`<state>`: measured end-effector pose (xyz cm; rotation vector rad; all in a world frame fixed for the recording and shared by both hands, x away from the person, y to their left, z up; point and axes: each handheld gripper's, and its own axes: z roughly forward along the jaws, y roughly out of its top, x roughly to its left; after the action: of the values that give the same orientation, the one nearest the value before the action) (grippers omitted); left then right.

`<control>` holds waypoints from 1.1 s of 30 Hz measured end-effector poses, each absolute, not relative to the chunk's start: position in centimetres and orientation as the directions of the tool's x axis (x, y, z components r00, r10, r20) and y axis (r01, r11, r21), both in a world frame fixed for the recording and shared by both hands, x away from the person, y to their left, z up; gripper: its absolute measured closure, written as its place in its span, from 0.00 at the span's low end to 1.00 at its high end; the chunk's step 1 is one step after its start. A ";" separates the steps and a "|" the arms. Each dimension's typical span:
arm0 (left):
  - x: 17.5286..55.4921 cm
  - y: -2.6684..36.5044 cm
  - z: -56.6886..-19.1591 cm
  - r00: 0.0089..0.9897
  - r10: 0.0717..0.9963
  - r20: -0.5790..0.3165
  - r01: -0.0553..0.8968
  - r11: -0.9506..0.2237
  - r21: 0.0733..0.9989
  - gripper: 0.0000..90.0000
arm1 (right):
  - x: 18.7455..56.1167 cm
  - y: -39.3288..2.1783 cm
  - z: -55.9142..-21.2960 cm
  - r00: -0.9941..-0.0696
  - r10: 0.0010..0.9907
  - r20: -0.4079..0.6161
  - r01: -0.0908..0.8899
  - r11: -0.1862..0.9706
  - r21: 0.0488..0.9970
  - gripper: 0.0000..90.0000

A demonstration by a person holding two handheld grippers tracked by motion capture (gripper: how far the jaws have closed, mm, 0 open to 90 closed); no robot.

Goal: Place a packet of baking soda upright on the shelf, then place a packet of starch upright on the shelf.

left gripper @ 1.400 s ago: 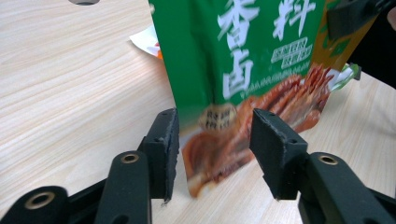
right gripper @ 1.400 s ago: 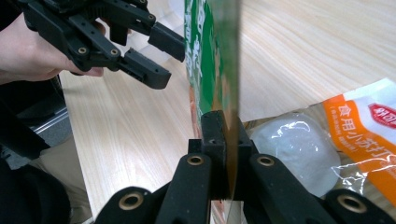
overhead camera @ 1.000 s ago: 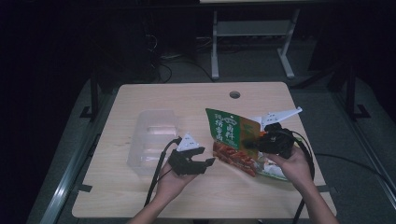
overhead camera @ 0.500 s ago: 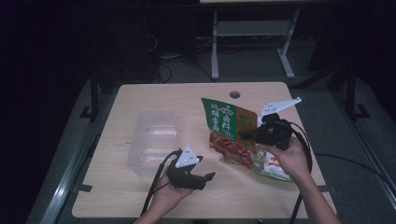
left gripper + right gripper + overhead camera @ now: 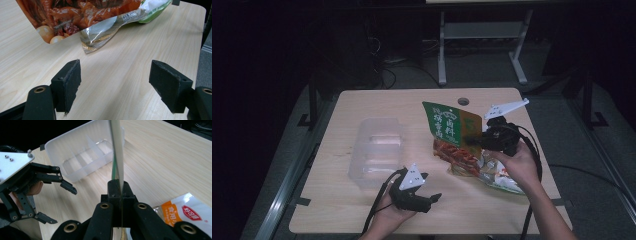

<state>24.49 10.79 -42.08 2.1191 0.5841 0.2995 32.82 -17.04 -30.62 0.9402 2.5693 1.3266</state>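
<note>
Right hand-held gripper [image 5: 477, 139] clenched on green-and-red printed snack pouch [image 5: 451, 134], lifted edge-up over pale wooden surface [image 5: 362, 210]. Left hand-held gripper [image 5: 429, 198] released, jaws just opening, nothing between. Clear plastic divided box [image 5: 377, 150] awaits; placing not yet done.

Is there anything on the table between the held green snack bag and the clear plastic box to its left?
Nothing visible blocks it. The right gripper is clamped on the green snack bag, and bare table lies between the bag and the clear plastic box. The left gripper, jaws just opened and holding nothing, sits nearer the front edge, off that line.
</note>
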 end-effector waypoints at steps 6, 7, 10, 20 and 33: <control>24.4 10.6 -42.2 0.866 0.499 -0.005 0.290 -0.494 0.820 0.28 | 33.2 -16.6 -30.0 -0.807 0.564 0.179 0.469 0.426 0.774 1.00; 24.4 10.5 -42.2 0.866 0.500 -0.004 0.288 -0.493 0.821 0.28 | 33.3 -16.5 -29.9 -0.808 0.562 0.176 0.466 0.428 0.774 1.00; 24.3 10.5 -42.2 0.872 0.489 0.012 0.271 -0.505 0.819 0.28 | 33.4 -16.2 -29.6 -0.812 0.558 0.169 0.459 0.434 0.775 1.00; 24.2 10.5 -42.3 0.875 0.484 0.009 0.269 -0.502 0.822 0.28 | 34.4 -14.2 -28.5 -0.829 0.539 0.149 0.433 0.451 0.780 1.00; 24.0 10.7 -42.5 0.875 0.484 0.010 0.267 -0.499 0.825 0.28 | 36.6 -10.2 -27.0 -0.861 0.493 0.122 0.387 0.481 0.787 1.00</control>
<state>24.01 10.68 -42.49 2.1194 0.5415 0.2990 36.61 -10.18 -27.00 0.7754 2.5973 1.3332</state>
